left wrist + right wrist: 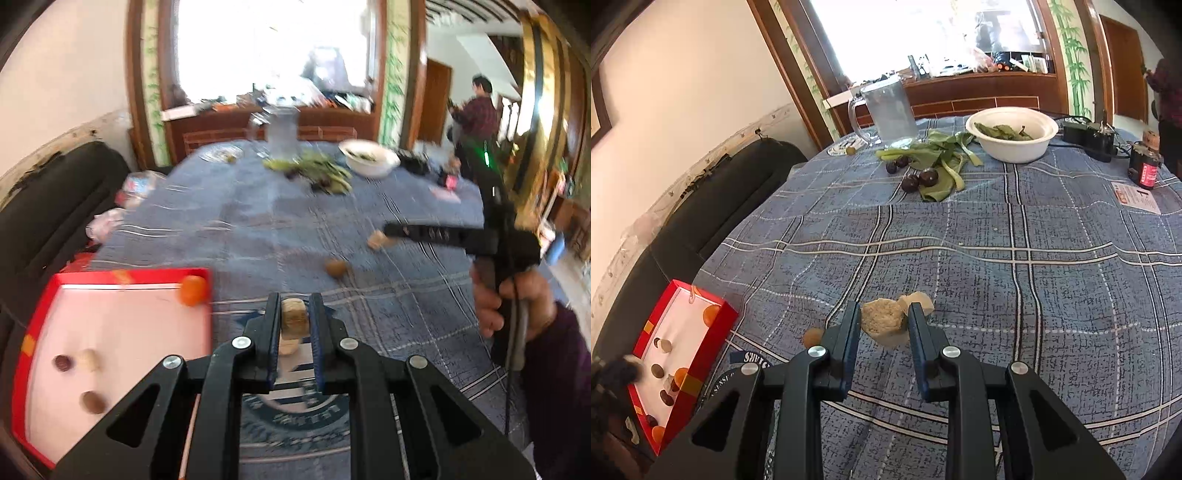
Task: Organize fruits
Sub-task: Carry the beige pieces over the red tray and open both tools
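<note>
1. Left gripper (294,312) was clamped on a tan chunk (293,318), lifted clear of the cloth; red box (110,332) lay at its 9 o'clock
2. Right gripper (883,321) was clamped on a beige chunk (881,322)
3. Advice: hold the squeeze steady, swing over the box, let go low
4. Left view, box contents: one orange fruit (192,290), three small pieces

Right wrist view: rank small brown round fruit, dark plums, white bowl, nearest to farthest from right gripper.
1. Small brown round fruit, just left of the right gripper.
2. Dark plums, mid-table by the green leaves.
3. White bowl, far side, right of centre.
</note>
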Tool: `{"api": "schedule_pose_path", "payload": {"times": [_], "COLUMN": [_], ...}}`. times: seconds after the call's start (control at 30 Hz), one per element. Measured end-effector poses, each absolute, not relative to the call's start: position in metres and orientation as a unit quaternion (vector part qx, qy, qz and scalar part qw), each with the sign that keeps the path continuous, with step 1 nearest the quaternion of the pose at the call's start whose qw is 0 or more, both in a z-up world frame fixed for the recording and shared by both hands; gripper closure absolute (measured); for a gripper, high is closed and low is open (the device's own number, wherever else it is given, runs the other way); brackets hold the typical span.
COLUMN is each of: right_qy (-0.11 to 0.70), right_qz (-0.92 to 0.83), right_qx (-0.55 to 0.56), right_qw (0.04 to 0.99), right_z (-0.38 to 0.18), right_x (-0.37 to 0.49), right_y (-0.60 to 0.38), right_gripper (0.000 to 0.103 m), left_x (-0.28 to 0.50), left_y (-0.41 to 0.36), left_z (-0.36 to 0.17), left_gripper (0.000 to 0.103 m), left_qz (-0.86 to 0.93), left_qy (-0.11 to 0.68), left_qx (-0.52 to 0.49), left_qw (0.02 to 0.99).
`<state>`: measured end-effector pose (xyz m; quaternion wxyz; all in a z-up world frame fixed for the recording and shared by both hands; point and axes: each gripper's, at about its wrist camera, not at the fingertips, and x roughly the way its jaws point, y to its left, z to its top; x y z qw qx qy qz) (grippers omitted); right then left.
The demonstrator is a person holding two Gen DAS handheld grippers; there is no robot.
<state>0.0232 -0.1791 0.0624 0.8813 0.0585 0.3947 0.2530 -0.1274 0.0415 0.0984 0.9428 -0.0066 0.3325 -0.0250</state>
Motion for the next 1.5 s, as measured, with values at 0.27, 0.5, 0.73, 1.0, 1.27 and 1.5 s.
{"api": "schedule_pose_path", "payload": {"times": [0.27, 0.5, 0.73, 1.0, 1.27, 1.5], "right_qy": [0.425, 0.419, 0.386, 0.391, 0.407, 0.422], "right_qz": [0.272, 0.369, 0.456, 0.475, 0.475, 0.475], "right_qx": [0.073, 0.043, -0.013, -0.055, -0.081, -0.07], "right_qw": [0.86, 0.828, 0.802, 0.786, 0.776, 0.769], "right_z": [0.054, 0.069, 0.077, 0.066, 0.053, 0.052], "right_x": [0.012, -0.055, -0.121, -0.139, -0.144, -0.139], "right_y": [-0.158, -0.075, 0.015, 0.062, 0.084, 0.08], "right_gripper": [0.078, 0.079, 0.078, 0.078, 0.078, 0.077], "left_x": [-0.174, -0.183, -0.192, -0.203, -0.2, -0.197], "left_y": [0.114, 0.152, 0.172, 0.197, 0.214, 0.215], "left_z": [0.115, 0.086, 0.072, 0.059, 0.049, 0.043], "left_gripper": [0.087, 0.087, 0.086, 0.086, 0.086, 0.086], "left_qz": [0.042, 0.062, 0.075, 0.102, 0.12, 0.131], "left_qy": [0.299, 0.328, 0.339, 0.345, 0.355, 0.366], "left_qx": [-0.041, -0.069, -0.077, -0.087, -0.091, -0.086], "left_qw": [0.952, 0.94, 0.935, 0.929, 0.923, 0.917]}}
